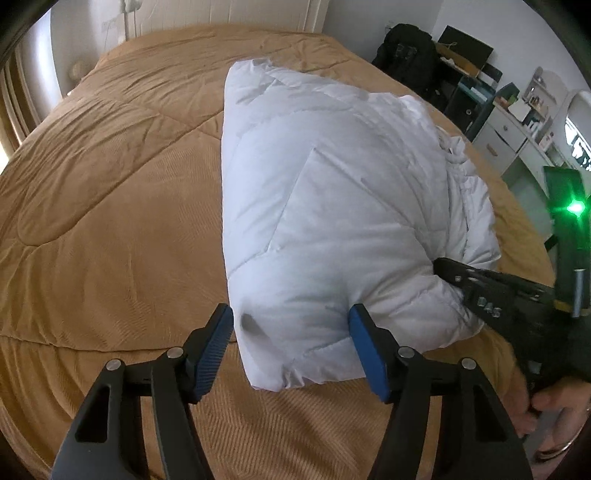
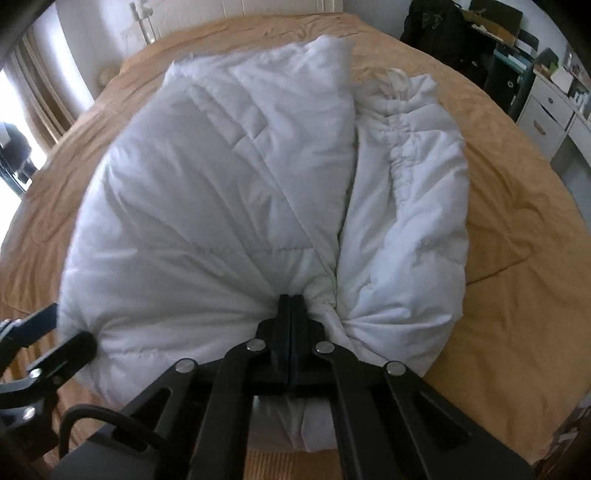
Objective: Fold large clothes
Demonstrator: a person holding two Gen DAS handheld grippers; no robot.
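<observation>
A white quilted puffer garment (image 1: pixel 332 206) lies folded in a thick bundle on a tan bedspread (image 1: pixel 110 206). My left gripper (image 1: pixel 291 343) is open, its blue pads on either side of the bundle's near corner. My right gripper (image 2: pixel 291 301) is shut on a bunched fold of the white garment (image 2: pixel 221 192) at its near edge. A gathered sleeve or hem (image 2: pixel 402 155) lies along the right side. The right gripper also shows in the left wrist view (image 1: pixel 443 267), pressed into the garment's right side.
The tan bedspread (image 2: pixel 517 295) covers a large bed. A black bag (image 1: pixel 406 51), shelves and a white drawer unit (image 1: pixel 506 136) stand to the right of the bed. A white wall panel (image 1: pixel 273 11) is behind. A window (image 2: pixel 14 122) is at the left.
</observation>
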